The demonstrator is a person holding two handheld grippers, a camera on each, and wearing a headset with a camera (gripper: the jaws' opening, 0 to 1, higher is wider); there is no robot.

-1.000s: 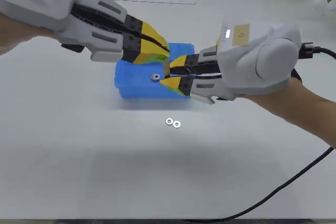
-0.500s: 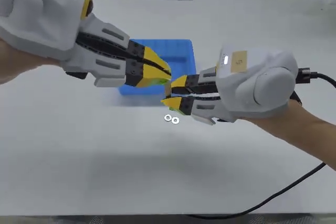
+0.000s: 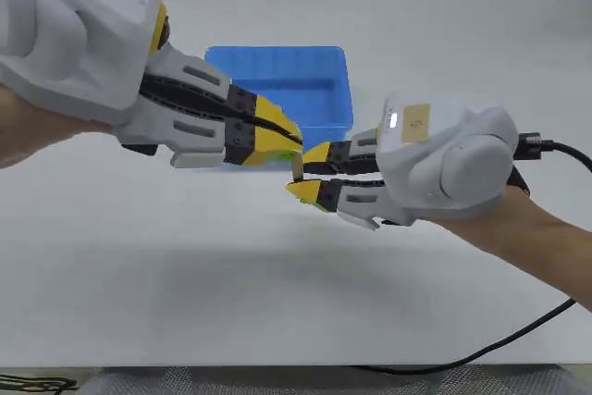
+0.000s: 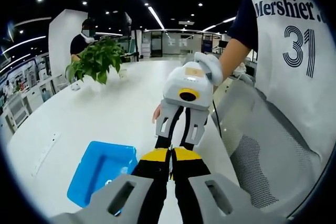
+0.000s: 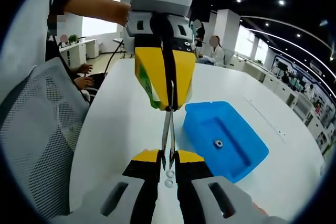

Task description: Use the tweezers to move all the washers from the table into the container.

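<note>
Near the middle of the white tabletop (image 3: 139,256), the left tool (image 3: 285,142) points in from 10 o'clock and the right tool (image 3: 305,171) from 3 o'clock. Their yellow tips are almost nose to nose. Just beyond that meeting point, at 12 o'clock, sits the shallow blue rectangular plastic container (image 3: 277,80).

The left tool's jaws are drawn close together on the handle end of the slim metal tweezers (image 5: 168,124). In the left gripper view the thin metal sits pinched in the slit between the yellow tips.

In the right gripper view the tweezers run from the left tool at 12 o'clock down toward 6 o'clock. Their two arms, slightly spread, end in the gap between the right tool's own jaws. Those jaws stand narrow, one close on each side of the arms. Whether they press on the metal I cannot tell.

Just past the tweezer tips, toward 6 o'clock in that view, two small round metal washers (image 5: 169,182) lie just beside each other on the tabletop, framed by the right tool's jaws. Whether the tips touch them is too fine to judge.

A third washer (image 5: 218,143) rests on the container's floor, at about 2 o'clock from the tweezer tips.

In the head view, a black cable (image 3: 518,330) trails from the right tool toward 5 o'clock.
</note>
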